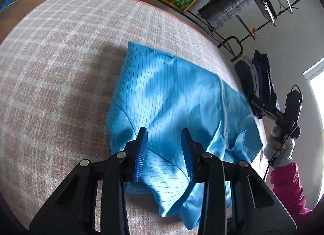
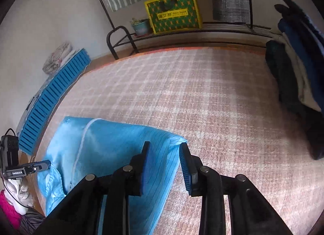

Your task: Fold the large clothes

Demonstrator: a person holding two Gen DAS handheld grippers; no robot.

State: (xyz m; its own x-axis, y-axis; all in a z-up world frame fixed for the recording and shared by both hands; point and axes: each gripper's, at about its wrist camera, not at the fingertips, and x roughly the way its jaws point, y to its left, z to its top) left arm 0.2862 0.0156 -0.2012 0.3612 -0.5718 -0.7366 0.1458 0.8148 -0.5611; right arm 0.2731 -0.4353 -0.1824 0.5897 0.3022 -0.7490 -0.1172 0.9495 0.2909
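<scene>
Left tongs [image 1: 164, 136]: jaws spread wide, nothing between the blue pads; they hover over the near part of the blue garment without gripping it.
Blue garment [image 1: 168, 93]: a pinstriped light-blue piece lying partly folded on the checked rug, directly under and ahead of the left tongs; a white cord runs down its right half, and its near edge is rumpled.
Checked rug [image 1: 60, 63]: pink and white plaid with an orange border, spreading to the left of and beyond both tongs.
Right tongs [image 2: 164, 150]: jaws also wide apart and holding nothing; a folded corner of the blue garment [image 2: 113, 146] pokes up between the two tips, and it cannot be told whether either pad touches it.
Garment from the right wrist view: lies to the left of and beneath the right tongs, its left finger over the cloth, its right finger over bare rug [image 2: 212, 103].
Gloved hands: the one with the right tongs [image 1: 281, 146] shows at the far right of the left wrist view, in a pale glove with a pink sleeve.
Rack [image 2: 182, 30]: a black metal frame beyond the rug's far edge, carrying a green and yellow box [image 2: 174, 12] and a small potted plant [image 2: 140, 25].
Dark clothes [image 2: 293, 69]: piled to the right of the right tongs at the rug's edge.
</scene>
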